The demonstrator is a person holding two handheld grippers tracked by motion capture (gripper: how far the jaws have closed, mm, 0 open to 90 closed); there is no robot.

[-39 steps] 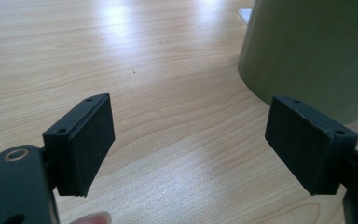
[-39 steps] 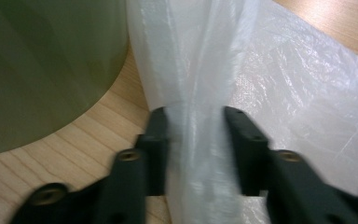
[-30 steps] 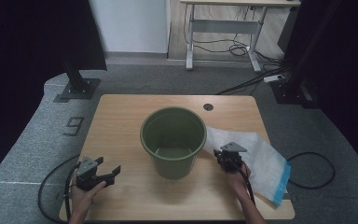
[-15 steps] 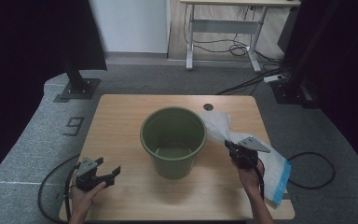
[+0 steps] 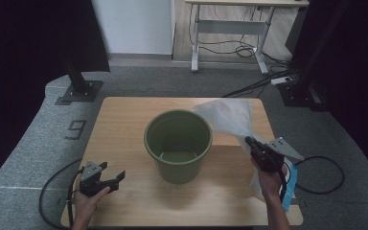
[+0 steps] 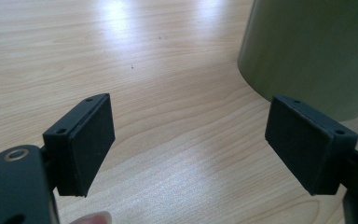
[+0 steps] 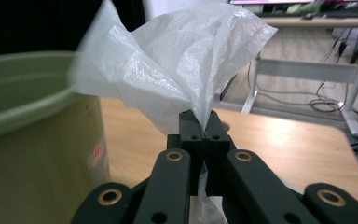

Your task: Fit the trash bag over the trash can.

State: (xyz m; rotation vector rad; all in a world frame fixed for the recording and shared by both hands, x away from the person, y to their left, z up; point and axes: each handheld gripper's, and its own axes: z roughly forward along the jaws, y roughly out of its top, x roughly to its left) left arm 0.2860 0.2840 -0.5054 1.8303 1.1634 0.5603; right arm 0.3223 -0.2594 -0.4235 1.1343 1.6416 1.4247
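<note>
- The left gripper (image 5: 109, 178) is matte black, with a small grey three-cornered plate on top and a black cable trailing from its rear in a loop.
- Its fingers (image 6: 85, 142) are flat rectangular black blocks faced with dark pads, each with two small screw holes along the upper edge; a round metal-ringed pivot sits on the arm behind.
- The right gripper (image 5: 250, 142) is black too, topped by a larger grey three-cornered plate with small holes, and trails a black cable.
- Its black linkage arms carry brass-ringed pivot holes; the fingers (image 7: 192, 125) show small screw heads.
- Both forearms are bare, no sleeves.
</note>
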